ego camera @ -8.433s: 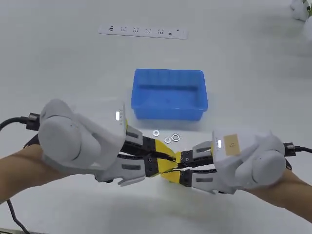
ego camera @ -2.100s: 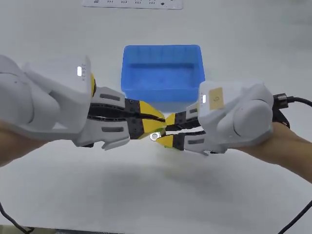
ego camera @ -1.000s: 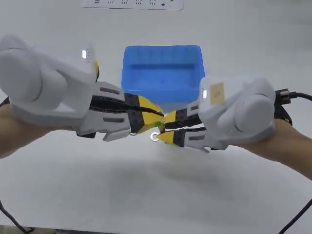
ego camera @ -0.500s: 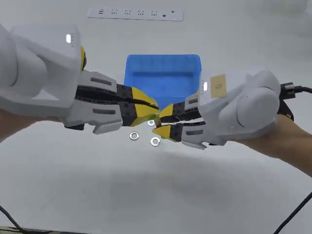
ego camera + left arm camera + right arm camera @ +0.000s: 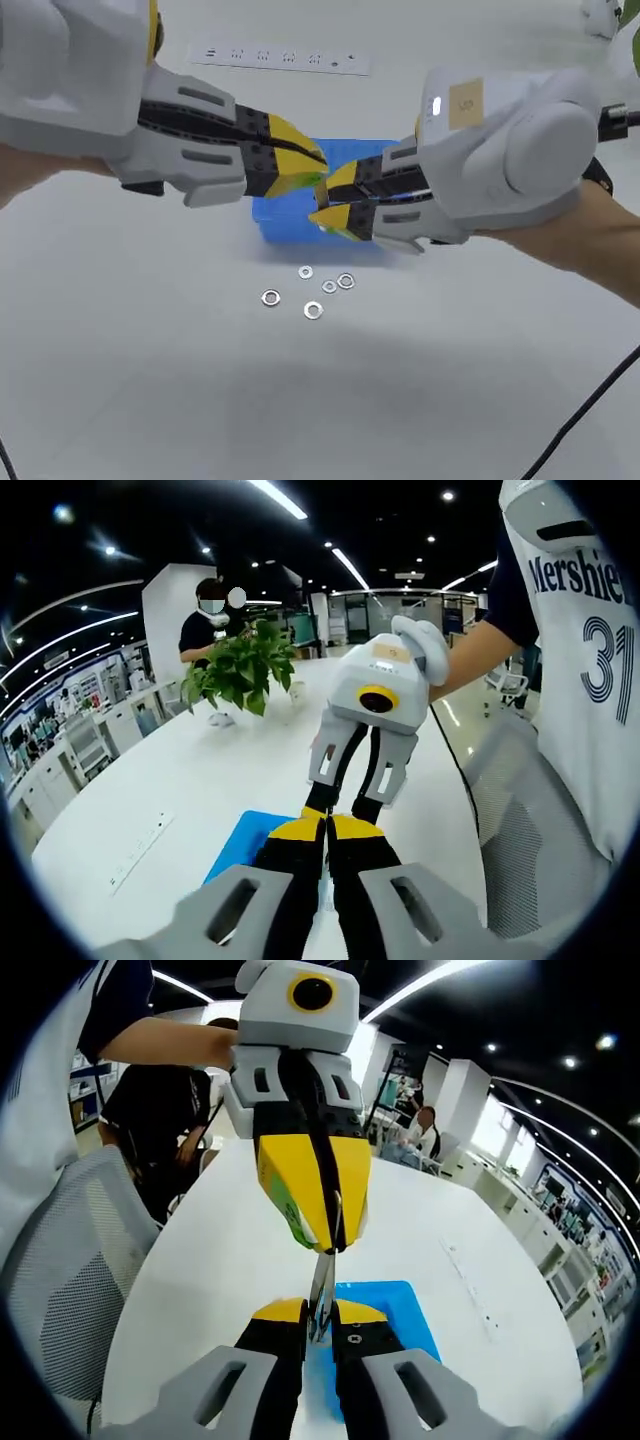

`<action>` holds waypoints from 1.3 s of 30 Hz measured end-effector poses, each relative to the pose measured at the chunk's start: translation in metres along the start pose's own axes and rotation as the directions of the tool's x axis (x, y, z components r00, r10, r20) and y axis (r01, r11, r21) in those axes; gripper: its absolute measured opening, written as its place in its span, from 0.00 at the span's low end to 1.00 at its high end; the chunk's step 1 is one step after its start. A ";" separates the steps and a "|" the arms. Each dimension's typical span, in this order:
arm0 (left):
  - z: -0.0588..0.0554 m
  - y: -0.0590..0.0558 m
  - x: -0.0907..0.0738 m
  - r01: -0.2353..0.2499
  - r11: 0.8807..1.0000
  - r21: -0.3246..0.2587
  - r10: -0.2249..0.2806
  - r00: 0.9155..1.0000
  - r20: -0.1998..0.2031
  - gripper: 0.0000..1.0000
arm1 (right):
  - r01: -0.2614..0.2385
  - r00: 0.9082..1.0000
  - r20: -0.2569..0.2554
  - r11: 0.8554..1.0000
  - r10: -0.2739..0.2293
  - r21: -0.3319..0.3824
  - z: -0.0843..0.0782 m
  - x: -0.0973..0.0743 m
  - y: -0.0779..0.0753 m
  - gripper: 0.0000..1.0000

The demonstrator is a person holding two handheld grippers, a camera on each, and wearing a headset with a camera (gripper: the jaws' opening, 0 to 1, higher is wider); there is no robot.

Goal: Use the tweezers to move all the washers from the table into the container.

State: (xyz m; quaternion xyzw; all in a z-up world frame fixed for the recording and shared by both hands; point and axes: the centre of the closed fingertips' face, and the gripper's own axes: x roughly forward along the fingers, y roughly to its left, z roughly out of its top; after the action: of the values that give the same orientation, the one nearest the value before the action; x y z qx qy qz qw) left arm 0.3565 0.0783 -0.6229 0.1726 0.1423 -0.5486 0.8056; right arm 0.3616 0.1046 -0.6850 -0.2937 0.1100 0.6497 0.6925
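Nearest, five washers point(image 5: 305, 272) lie loose on the white table point(image 5: 150, 380), toward its middle and just on the near side of the container point(image 5: 285, 228). Two of them sit close together on the right of the group, and the other three lie apart.

Above them, both grippers are held off the table, tip to tip, over the container's near wall. The left gripper point(image 5: 320, 170) comes in from the left with its yellow-tipped jaws together. The right gripper point(image 5: 320, 203) comes in from the right, slightly lower.

In the right gripper view, the tweezers point(image 5: 322, 1290) run as a thin metal strip from between the right gripper's own jaws, which are clamped on them, up to the seam of the left gripper's closed tips, which pinch the other end. Whether the tweezers carry a washer cannot be told.

The container is a blue rectangular tray resting flat on the table. Its interior is largely hidden behind the grippers.

Farther back, a white power strip point(image 5: 285, 60) lies parallel to the far edge of the table.

In the left gripper view, a potted plant point(image 5: 240, 670) stands at a far corner of the table, with a person point(image 5: 212, 620) behind it.
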 end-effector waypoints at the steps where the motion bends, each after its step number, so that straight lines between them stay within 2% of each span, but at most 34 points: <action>1: 0.001 0.002 0.001 0.000 1.000 0.005 0.000 1.000 0.000 0.05 | 0.002 1.000 -0.001 1.000 -0.002 -0.005 0.001 0.000 -0.003 0.10; 4: 0.004 0.012 0.004 -0.001 1.000 0.022 0.001 1.000 -0.001 0.05 | 0.006 1.000 -0.003 1.000 -0.006 -0.018 -0.002 0.005 -0.017 0.10; 10: 0.000 0.031 0.011 -0.011 1.000 0.026 0.011 1.000 0.002 0.05 | 0.017 1.000 -0.009 1.000 -0.018 -0.019 -0.008 0.009 -0.035 0.10; 14: -0.009 0.042 0.017 -0.011 1.000 0.012 0.012 1.000 -0.008 0.05 | 0.022 0.999 -0.024 0.999 -0.023 -0.030 -0.018 0.017 -0.046 0.10; 17: -0.017 0.051 0.026 -0.007 1.000 -0.001 0.007 1.000 -0.015 0.05 | 0.021 0.999 -0.031 1.000 -0.021 -0.011 -0.027 0.024 -0.053 0.10; 25: -0.037 0.064 0.042 0.017 0.999 -0.051 -0.018 1.000 -0.024 0.05 | 0.006 0.999 -0.045 1.000 -0.005 0.030 -0.049 0.039 -0.061 0.10; 26: -0.045 0.071 0.046 0.019 0.998 -0.053 -0.020 0.999 -0.028 0.05 | 0.004 0.999 -0.049 0.999 -0.003 0.032 -0.052 0.041 -0.061 0.10; 31: -0.058 0.074 0.054 0.030 0.998 -0.063 -0.034 0.998 -0.055 0.05 | -0.013 0.999 -0.047 0.998 0.016 0.060 -0.063 0.050 -0.059 0.10; 34: -0.065 0.075 0.059 0.040 0.997 -0.068 -0.044 0.997 -0.068 0.05 | -0.022 0.998 -0.065 0.998 0.025 0.053 -0.070 0.055 -0.058 0.10; 39: -0.070 0.077 0.063 0.040 0.996 -0.083 -0.047 0.996 -0.080 0.05 | -0.024 0.997 -0.073 0.997 0.029 0.070 -0.081 0.060 -0.062 0.10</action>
State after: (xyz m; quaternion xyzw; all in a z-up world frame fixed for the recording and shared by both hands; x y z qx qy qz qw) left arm 0.4478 0.0820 -0.7028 0.1590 0.2009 -0.5523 0.7933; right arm 0.4474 0.1116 -0.7657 -0.2917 0.1618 0.6433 0.6891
